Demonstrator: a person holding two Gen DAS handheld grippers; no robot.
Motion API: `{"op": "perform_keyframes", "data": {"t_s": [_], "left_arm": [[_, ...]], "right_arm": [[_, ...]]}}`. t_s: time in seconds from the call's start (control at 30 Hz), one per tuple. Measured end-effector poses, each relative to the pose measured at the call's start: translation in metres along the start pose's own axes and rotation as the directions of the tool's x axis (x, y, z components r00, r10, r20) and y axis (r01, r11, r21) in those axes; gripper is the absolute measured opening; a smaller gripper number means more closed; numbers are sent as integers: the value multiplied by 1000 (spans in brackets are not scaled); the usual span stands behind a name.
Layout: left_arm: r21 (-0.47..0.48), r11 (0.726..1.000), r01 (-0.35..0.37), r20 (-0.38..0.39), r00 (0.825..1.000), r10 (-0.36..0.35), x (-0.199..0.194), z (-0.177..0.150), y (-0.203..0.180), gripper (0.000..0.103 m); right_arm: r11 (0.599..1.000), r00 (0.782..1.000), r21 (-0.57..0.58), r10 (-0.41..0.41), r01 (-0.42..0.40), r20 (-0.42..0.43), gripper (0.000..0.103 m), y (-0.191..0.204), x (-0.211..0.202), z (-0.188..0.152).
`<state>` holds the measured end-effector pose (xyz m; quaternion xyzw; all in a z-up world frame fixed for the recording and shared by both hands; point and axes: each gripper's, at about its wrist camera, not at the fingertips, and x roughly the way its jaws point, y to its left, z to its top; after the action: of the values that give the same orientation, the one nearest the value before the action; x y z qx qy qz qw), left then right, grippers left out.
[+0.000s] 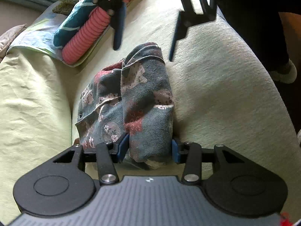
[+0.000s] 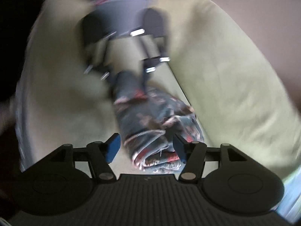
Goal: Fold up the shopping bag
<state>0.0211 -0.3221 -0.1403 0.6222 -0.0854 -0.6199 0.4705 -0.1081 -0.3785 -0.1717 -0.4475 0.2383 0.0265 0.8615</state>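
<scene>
The shopping bag (image 1: 143, 101) is dark blue-grey cloth with red and pale flowers, bunched into a thick folded bundle on a pale green sofa cushion (image 1: 216, 86). My left gripper (image 1: 149, 149) is shut on the bundle's near end, a blue pad pressed to each side. My right gripper (image 1: 144, 43) hangs open above the bag's far end, its fingers apart from the cloth. The right wrist view is blurred: the bag (image 2: 154, 124) runs between the wide-spread fingers of my right gripper (image 2: 145, 148), and my left gripper (image 2: 128, 75) holds its far end.
A pink ribbed roll (image 1: 84, 37) and a teal patterned cushion (image 1: 75, 22) lie on a printed cloth (image 1: 33, 35) at the back left. A gap between sofa cushions (image 1: 72, 103) runs just left of the bag. A person's dark-clad leg (image 1: 263, 28) and sock (image 1: 284, 71) are at the right.
</scene>
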Motion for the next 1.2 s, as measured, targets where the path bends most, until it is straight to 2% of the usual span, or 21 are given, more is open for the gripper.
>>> {"op": "perform_keyframes", "data": {"t_s": [0.1,0.2,0.3,0.33,0.37,0.47,0.6,0.73,0.93,1.03,1.2], "left_arm": [[-24,999,22,14,1000,-21,0,-1,3,50],[-51,997,51,32,998,-49,1,-3,8,50],[-75,994,75,47,996,-72,2,-5,12,50],[-85,993,81,52,996,-77,2,-5,13,50],[-95,992,88,58,995,-83,2,-6,15,50],[-131,986,107,71,993,-99,4,-9,19,50],[-205,969,136,94,988,-119,7,-13,26,50],[-279,947,159,100,986,-136,9,-12,35,50],[-427,883,195,116,980,-161,3,-11,42,50],[-466,851,242,138,970,-200,-9,-8,35,50],[-538,801,263,152,965,-215,-20,-2,25,51]], "right_arm": [[974,998,-220,-46,52,31,55,15,13,-12],[950,995,-306,-37,65,97,55,15,21,-20],[944,991,-327,-1,46,136,55,8,28,-22],[942,989,-333,12,39,148,54,6,30,-23],[944,988,-329,35,17,151,46,2,33,-23],[954,984,-296,99,-51,150,44,-8,42,-21],[979,978,-114,182,-170,104,42,-27,51,-12],[959,963,87,266,-270,48,41,-49,60,-1],[887,926,290,377,-361,-1,41,-69,63,17],[831,894,365,447,-419,10,41,-75,56,22],[739,863,490,502,-461,55,41,-86,55,14]]}}
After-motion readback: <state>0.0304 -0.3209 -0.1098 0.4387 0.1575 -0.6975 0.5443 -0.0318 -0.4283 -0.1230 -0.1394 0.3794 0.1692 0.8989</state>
